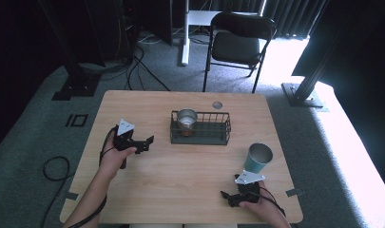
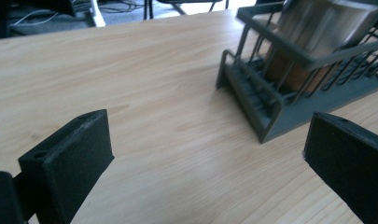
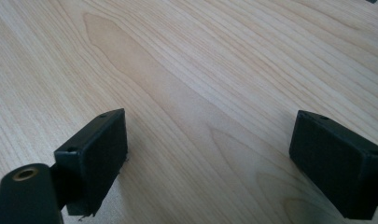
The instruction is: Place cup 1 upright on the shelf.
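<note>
High view: your left tongs [image 1: 149,141] hover over the left part of the light wooden desk [image 1: 190,166], jaws spread and holding nothing, pointed right toward the dark wire basket [image 1: 200,127]. The basket sits at desk centre, slightly toward the far edge. A steel cup with a brown lower band [image 1: 186,119] stands upright in the basket's left end. Left tongs and basket are near each other but apart.

Your right tongs [image 1: 226,196] lie low at the near right edge of the desk, jaws spread, nothing between them, pointed left. A teal tumbler with a steel inside [image 1: 257,158] stands just beyond the right tongs, leaning slightly, well apart from the basket. Whether it touches the right tongs you cannot tell from here.

Left gripper view: both black jaws stand wide apart with bare wood between them. The wire basket [image 2: 289,93] fills the upper right, its near corner ahead of the right-hand jaw, and the steel cup [image 2: 317,32] rises inside it, blurred.

Right gripper view: jaws wide apart over bare desk grain [image 3: 186,84], close to the surface, gripping nothing.

A black folding chair [image 1: 237,40] stands beyond the far edge of the desk.
</note>
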Motion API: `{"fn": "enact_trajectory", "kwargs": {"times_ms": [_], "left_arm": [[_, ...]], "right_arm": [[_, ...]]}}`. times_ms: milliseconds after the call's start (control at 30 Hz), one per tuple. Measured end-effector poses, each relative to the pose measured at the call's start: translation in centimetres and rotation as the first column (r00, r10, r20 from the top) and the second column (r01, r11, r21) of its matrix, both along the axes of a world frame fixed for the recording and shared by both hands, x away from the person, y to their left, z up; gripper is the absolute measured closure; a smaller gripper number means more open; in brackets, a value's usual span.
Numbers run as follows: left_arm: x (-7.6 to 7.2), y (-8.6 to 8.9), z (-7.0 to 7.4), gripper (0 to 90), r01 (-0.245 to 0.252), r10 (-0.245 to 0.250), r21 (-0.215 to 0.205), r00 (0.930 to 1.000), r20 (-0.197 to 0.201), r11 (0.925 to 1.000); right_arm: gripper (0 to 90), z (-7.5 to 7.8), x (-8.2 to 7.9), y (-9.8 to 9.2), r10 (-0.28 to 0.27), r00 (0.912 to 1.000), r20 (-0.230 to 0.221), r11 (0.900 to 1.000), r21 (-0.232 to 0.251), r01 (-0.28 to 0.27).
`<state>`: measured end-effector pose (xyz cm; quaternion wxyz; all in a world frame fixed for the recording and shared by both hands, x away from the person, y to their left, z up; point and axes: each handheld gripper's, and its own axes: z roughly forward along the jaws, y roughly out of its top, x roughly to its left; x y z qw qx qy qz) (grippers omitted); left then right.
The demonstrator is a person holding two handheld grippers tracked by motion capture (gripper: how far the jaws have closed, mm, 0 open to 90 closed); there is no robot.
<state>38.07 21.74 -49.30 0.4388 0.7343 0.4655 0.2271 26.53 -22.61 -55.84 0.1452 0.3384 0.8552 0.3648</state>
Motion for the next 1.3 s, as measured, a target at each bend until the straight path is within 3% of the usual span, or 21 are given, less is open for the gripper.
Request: {"fn": "enact_trajectory", "kwargs": {"times_ms": [467, 533, 633, 767, 1033, 1133, 1267, 1300], "left_arm": [[-2.2, 3.3, -2.3, 1.9, -0.065, 0.065, -0.011, 0.9969, -0.044, 0.9978], [-2.7, 3.9, -2.8, 1.9, -0.091, 0.092, 0.009, 0.9937, -0.065, 0.9958], [-3.2, 4.5, -3.2, 1.9, -0.124, 0.124, -0.008, 0.9898, -0.072, 0.9922], [-4.0, 5.3, -3.8, 1.9, -0.154, 0.153, -0.001, 0.9841, -0.091, 0.9881], [-5.4, 6.3, -4.8, 1.9, -0.173, 0.171, -0.004, 0.9789, -0.112, 0.985], [-6.0, 6.7, -5.1, 1.9, -0.184, 0.179, -0.024, 0.976, -0.124, 0.9827], [-6.6, 7.1, -5.5, 1.9, -0.202, 0.199, -0.008, 0.9699, -0.14, 0.9794], [-6.9, 7.4, -5.7, 1.9, -0.221, 0.218, -0.003, 0.964, -0.152, 0.9752]], "right_arm": [[10.9, 0.0, 0.0, 0.0, 0.0, 1.0, 0.0, 1.0, 0.0, 0.0], [10.9, 0.0, 0.0, 0.0, 0.0, 1.0, 0.0, 1.0, 0.0, 0.0], [10.9, 0.0, 0.0, 0.0, 0.0, 1.0, 0.001, 1.0, 0.0, 0.0], [10.9, 0.0, 0.0, 0.0, 0.0, 1.0, 0.0, 1.0, 0.0, 0.0], [10.9, 0.0, 0.0, 0.0, 0.0, 1.0, 0.0, 1.0, 0.001, 0.0], [11.0, 0.0, 0.0, 0.0, 0.001, 1.0, 0.002, 1.0, 0.001, -0.001], [10.9, 0.0, 0.0, 0.0, 0.001, 1.0, 0.002, 1.0, 0.001, -0.001], [11.0, 0.0, 0.0, 0.0, 0.001, 1.0, 0.003, 1.0, 0.001, -0.001]]}}
